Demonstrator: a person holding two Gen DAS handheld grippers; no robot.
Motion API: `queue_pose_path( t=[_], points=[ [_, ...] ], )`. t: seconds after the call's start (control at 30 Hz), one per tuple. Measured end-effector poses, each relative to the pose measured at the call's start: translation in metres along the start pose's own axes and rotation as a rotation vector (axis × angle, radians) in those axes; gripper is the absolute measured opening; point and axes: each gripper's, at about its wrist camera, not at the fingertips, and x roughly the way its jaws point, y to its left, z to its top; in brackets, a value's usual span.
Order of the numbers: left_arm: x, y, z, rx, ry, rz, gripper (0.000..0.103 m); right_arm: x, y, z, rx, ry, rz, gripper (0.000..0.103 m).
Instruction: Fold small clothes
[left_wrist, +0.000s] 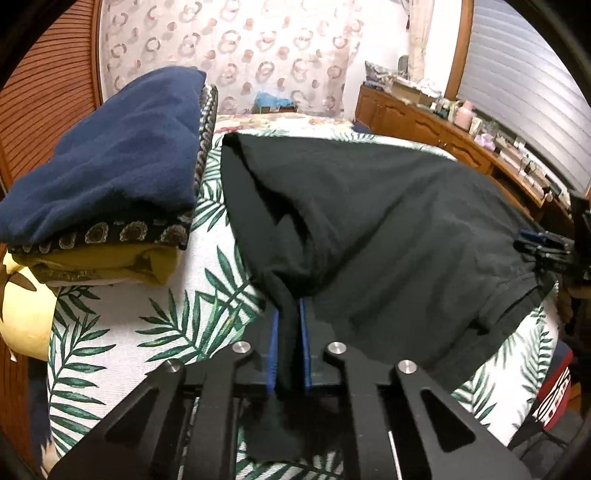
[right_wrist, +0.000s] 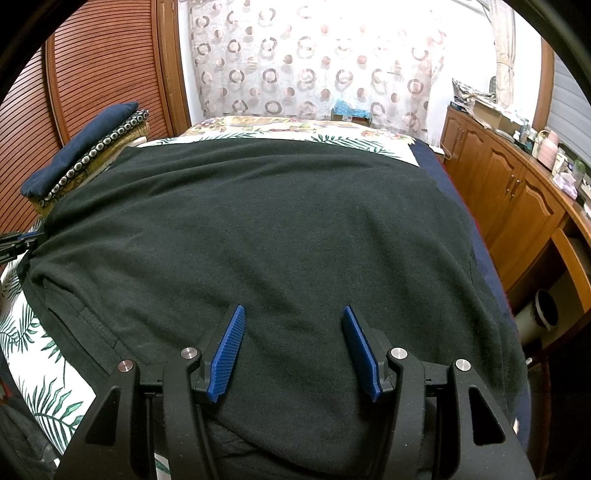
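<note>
Dark green knit cotton garment (right_wrist: 258, 229), flat on bed for folding: left hand-held gripper (left_wrist: 287, 314) pinches edge; right hand-held gripper (right_wrist: 293, 314) spread wide, gripping nothing.

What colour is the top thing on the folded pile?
Navy blue, clearest in the left wrist view.

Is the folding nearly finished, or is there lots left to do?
Some is done: a stack of folded clothes sits at the left of the leaf-print bed cover. In hand is the black garment, still spread flat. The left tool is shut on a bunch of its edge; the right tool hangs open over the cloth, gripping nothing. Every fold of this garment is left, then stacking it.
</note>
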Motion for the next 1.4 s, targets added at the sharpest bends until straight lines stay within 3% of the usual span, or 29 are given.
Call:
queue_pose_path(
  t=[0.17,0.27,0.63,0.9,1.13,1.4],
  points=[
    [-0.024,-0.002,0.012,-0.052,-0.114,-0.026,0.010,0.001,0.001,0.000,0.004,0.001,0.008,0.062],
    [-0.035,-0.011,0.019,-0.030,-0.158,-0.031,0.010,0.002,0.004,0.000,-0.004,0.004,0.013,0.065],
    [-0.047,-0.047,0.046,0.055,-0.228,-0.101,0.009,0.003,0.008,0.002,-0.013,0.011,0.022,0.069],
    [-0.051,-0.086,0.070,0.137,-0.253,-0.159,0.009,-0.003,0.009,0.003,-0.005,0.032,0.042,0.069],
    [-0.047,-0.130,0.101,0.207,-0.255,-0.234,0.008,-0.034,0.005,0.000,0.036,-0.042,0.082,0.069],
    [-0.037,-0.176,0.119,0.284,-0.230,-0.313,0.008,-0.067,0.006,-0.009,0.039,-0.113,0.057,0.069]
  ],
)
